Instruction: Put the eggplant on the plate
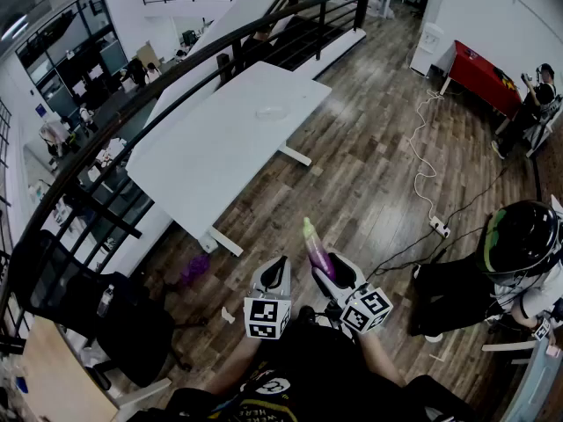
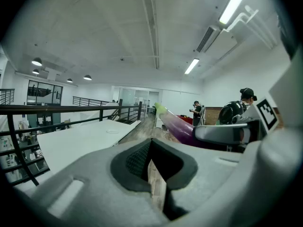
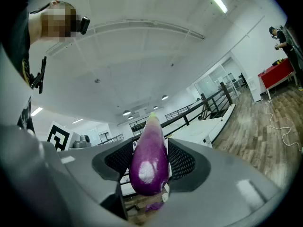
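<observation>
The right gripper [image 1: 332, 271] is clamped on the eggplant [image 3: 150, 161], gripping only its fat lower end, so most of the fruit stands up past the pads with its green tip [image 1: 307, 225] free. The left gripper [image 1: 271, 272] has its jaws drawn together on nothing. The plate [image 1: 268, 112] lies far off on the white table [image 1: 207, 152], with open floor between. The main risk is that 1 smooth, rounded skin held low could pivot or slide out during the carry, especially if the wrist tips. Squeezing harder may bruise it. The plate looks clear and faint, so a misjudged drop could land beside it.
</observation>
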`<state>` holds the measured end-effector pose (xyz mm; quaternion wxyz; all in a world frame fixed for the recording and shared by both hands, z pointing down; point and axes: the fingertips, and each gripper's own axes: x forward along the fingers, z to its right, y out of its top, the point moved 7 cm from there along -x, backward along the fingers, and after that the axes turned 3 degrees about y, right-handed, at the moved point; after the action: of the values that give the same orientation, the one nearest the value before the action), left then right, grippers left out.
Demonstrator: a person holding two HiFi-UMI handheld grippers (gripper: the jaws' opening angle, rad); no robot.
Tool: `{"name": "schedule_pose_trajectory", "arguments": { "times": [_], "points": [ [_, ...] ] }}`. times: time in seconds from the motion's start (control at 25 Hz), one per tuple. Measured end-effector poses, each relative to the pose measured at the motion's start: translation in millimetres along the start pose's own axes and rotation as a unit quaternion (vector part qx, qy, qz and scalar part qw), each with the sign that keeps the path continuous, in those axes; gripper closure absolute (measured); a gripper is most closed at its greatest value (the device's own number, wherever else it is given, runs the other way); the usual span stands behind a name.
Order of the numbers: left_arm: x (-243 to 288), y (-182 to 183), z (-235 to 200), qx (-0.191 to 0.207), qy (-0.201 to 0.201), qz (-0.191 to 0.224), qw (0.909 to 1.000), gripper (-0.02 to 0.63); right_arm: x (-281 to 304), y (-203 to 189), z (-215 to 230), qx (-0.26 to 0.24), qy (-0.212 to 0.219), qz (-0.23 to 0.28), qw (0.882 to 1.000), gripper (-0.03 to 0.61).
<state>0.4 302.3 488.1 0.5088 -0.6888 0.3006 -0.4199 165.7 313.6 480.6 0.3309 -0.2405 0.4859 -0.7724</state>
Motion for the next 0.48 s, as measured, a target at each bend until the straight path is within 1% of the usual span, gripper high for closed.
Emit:
{"name": "schedule_pose_trajectory", "arguments": {
  "times": [0.48],
  "points": [
    [27.8, 1.0, 16.3, 0.002, -0.008, -0.006, 0.9999, 0.609, -7.5, 6.6, 28.1, 0.001, -0.003, 0.002, 1.000, 0.348]
  ]
}}
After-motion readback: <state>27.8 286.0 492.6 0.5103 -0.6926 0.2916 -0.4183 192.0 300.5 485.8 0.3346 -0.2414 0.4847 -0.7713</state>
